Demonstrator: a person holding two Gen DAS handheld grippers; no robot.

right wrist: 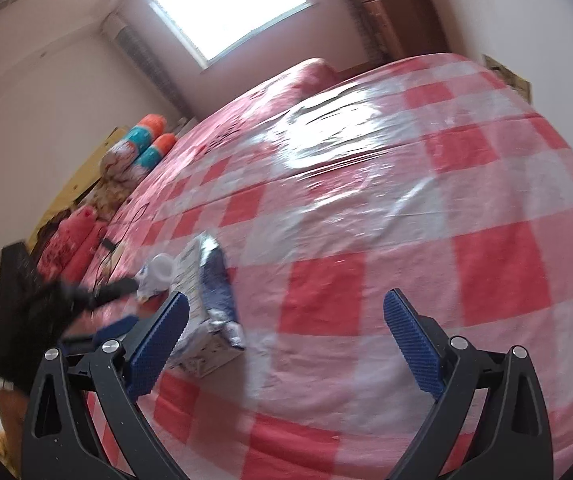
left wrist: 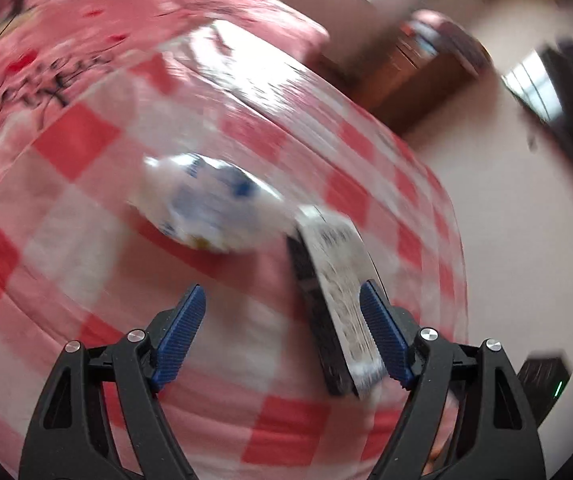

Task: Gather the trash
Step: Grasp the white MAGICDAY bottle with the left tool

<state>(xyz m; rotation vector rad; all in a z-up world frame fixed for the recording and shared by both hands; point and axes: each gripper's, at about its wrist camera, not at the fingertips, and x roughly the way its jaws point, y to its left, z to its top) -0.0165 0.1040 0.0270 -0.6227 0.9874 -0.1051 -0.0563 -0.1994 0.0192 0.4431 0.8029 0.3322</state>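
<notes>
A crumpled white and blue wrapper (left wrist: 206, 208) lies on the red-and-white checked plastic sheet (left wrist: 86, 140) that covers the bed. Beside it lies a flat carton (left wrist: 334, 300) with a dark blue side and a white printed face. My left gripper (left wrist: 282, 290) is open just short of the wrapper; the carton lies close along its right finger (left wrist: 382, 332), and blur hides whether they touch. In the right wrist view the carton (right wrist: 210, 304) and wrapper (right wrist: 156, 276) sit at the lower left, with the blurred left gripper (right wrist: 128, 302) reaching in. My right gripper (right wrist: 286, 298) is open over bare sheet.
Rolled bolsters (right wrist: 146, 148) and red pillows (right wrist: 70, 248) line the head of the bed, with a thin black cable (right wrist: 118, 236) near them. A wooden cabinet (left wrist: 398, 76) stands past the bed's far edge. A bright window (right wrist: 230, 4) is in the back wall.
</notes>
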